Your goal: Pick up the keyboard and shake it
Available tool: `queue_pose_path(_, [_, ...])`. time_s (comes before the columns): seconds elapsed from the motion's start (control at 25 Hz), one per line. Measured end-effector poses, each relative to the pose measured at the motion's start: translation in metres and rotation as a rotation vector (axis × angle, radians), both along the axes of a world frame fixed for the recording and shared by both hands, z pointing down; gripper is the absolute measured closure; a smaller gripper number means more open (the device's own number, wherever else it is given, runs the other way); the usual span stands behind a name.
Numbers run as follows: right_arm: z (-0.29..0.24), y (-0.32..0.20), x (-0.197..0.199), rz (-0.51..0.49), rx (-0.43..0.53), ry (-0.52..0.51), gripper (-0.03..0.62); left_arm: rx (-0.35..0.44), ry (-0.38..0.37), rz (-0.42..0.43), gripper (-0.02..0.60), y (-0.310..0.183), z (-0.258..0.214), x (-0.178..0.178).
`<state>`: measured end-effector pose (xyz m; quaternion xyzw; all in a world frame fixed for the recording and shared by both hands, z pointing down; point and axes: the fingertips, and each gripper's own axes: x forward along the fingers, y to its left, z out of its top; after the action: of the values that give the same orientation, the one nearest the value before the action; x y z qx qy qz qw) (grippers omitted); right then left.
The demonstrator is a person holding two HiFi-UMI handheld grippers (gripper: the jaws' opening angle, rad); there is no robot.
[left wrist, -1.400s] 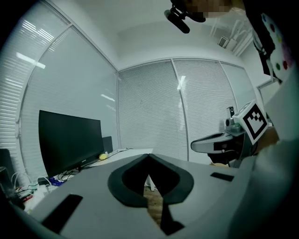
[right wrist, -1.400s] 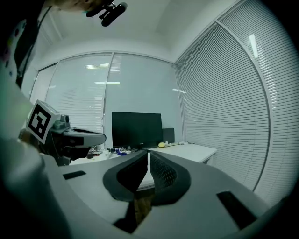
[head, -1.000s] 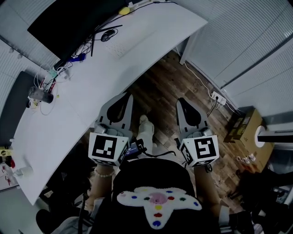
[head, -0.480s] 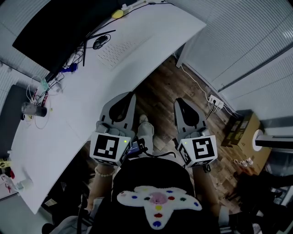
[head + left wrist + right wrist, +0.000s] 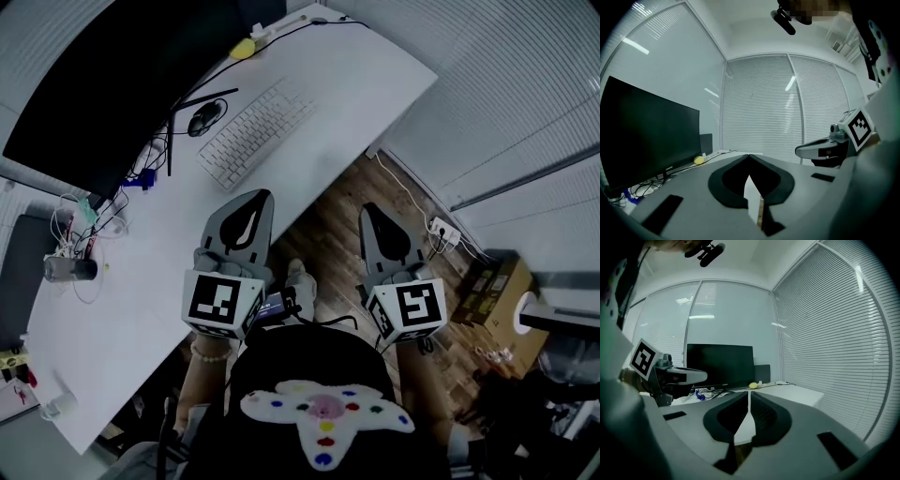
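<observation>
A white keyboard (image 5: 255, 132) lies on the white desk (image 5: 356, 84) in the head view, in front of the dark monitor (image 5: 112, 84). My left gripper (image 5: 260, 195) is shut and empty, its tip just short of the keyboard's near end and over the desk edge. My right gripper (image 5: 368, 208) is shut and empty too, over the wooden floor beside the desk. In the left gripper view the jaws (image 5: 748, 156) meet at their tips with nothing between them. The right gripper view shows its jaws (image 5: 749, 393) likewise together. The keyboard is hidden in both gripper views.
A black mouse (image 5: 202, 118) and a yellow object (image 5: 243, 50) lie by the monitor. Tangled cables (image 5: 141, 164) and a grey cup (image 5: 67, 268) sit on the desk's left. A power strip (image 5: 444, 226) and a cardboard box (image 5: 502, 272) are on the floor at right.
The head view has shifted, so the desk and keyboard now sit nearer and clearer. The left gripper now stands over the desk edge close to the keyboard. Both grippers stay shut.
</observation>
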<state>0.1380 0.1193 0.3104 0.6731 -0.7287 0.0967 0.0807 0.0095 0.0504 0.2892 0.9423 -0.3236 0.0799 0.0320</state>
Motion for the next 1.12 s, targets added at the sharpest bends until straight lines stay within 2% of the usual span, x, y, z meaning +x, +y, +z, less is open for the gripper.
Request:
queue_pose_path(0.32, [-0.001, -0.079, 0.007, -0.045, -0.019, 0.013, 0.551, -0.032, 0.013, -0.045, 0.565, -0.072, 0.006, 0.003])
queue_pose_path(0.56, [0.004, -0.12, -0.001, -0.084, -0.04, 0.018, 0.551, -0.064, 0.028, -0.094, 0.565, -0.109, 0.015, -0.01])
queue_pose_path(0.84, [0.006, -0.142, -0.012, -0.121, -0.055, 0.013, 0.551, -0.091, 0.03, -0.145, 0.565, -0.13, 0.025, -0.027])
queue_pose_path(1.12, [0.015, -0.153, -0.015, -0.148, -0.074, 0.018, 0.552, -0.11, 0.055, -0.148, 0.565, -0.131, 0.031, -0.039])
